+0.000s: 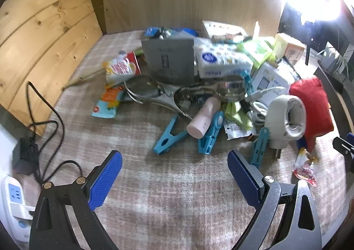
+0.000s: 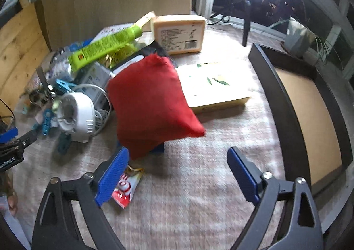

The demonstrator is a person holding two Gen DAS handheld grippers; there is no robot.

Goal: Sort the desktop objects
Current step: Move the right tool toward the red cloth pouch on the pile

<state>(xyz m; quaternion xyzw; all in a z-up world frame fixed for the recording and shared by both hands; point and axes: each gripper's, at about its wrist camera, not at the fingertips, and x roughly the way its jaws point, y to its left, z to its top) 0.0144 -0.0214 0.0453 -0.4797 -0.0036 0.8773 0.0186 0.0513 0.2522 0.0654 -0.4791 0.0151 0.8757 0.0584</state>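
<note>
the left hand-held gripper (image 1: 174, 174) is hovering over the bench (image 1: 168, 201) with its jaws spread wide and nothing between them. just ahead of it, blue clips (image 1: 169, 137) and a pink bottle (image 1: 203, 117) are lying at the near edge of a heap, with a grey box (image 1: 169, 59) further back and a white charger (image 1: 285, 117) ahead to its right. the right hand-held gripper (image 2: 178, 172) is also gaping wide and gripping nothing. a red pouch (image 2: 152, 103) is sitting just ahead of its left finger (contact unclear), and a red-and-white wrapper (image 2: 126, 190) is lying beside that finger. a dark tray (image 2: 287, 103) is lying to its right.
</note>
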